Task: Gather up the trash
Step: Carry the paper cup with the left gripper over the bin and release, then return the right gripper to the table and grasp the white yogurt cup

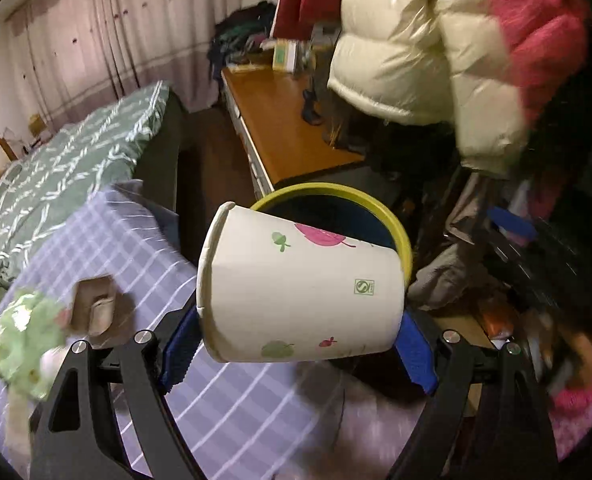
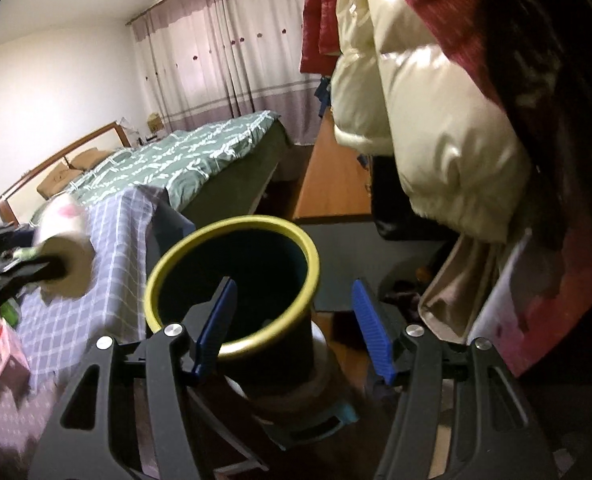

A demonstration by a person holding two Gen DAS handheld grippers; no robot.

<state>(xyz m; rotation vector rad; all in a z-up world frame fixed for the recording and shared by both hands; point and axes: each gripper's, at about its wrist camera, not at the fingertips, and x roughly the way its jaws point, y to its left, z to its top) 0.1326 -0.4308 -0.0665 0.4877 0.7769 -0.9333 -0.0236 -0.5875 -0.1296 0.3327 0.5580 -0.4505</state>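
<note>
Blue-padded fingers [image 1: 180,344] of the left gripper [image 1: 296,344] are closed on a paper cup [image 1: 299,288], which is held sideways with its rim to the left of the view and its base to the right; the pads are pressed against its two ends, so the jaws are kept fairly wide by the cup itself. The cup is carried just short of the yellow-rimmed bin [image 1: 399,236], whose dark mouth is partly seen behind and beyond it. From the right wrist view the same cup [image 2: 66,240] is seen blurred, well to the left of the bin [image 2: 232,276] and above the checked cloth [image 2: 108,264] beside it.

The right gripper [image 2: 292,320] is held with its jaws apart and nothing between the pads; one finger [image 2: 216,320] is seen over the bin's near rim and the other just outside it, to the right.

Several failures can be judged likely from here. A grip on the soft rim and base could crush the cup or let it slip out before the bin is reached. If it is released too early, it would be dropped onto the cloth or the floor beside the bin. The bin could also be knocked by the right gripper's finger, since the rim is so close to it, and the cup could be caught on the rim.
</note>
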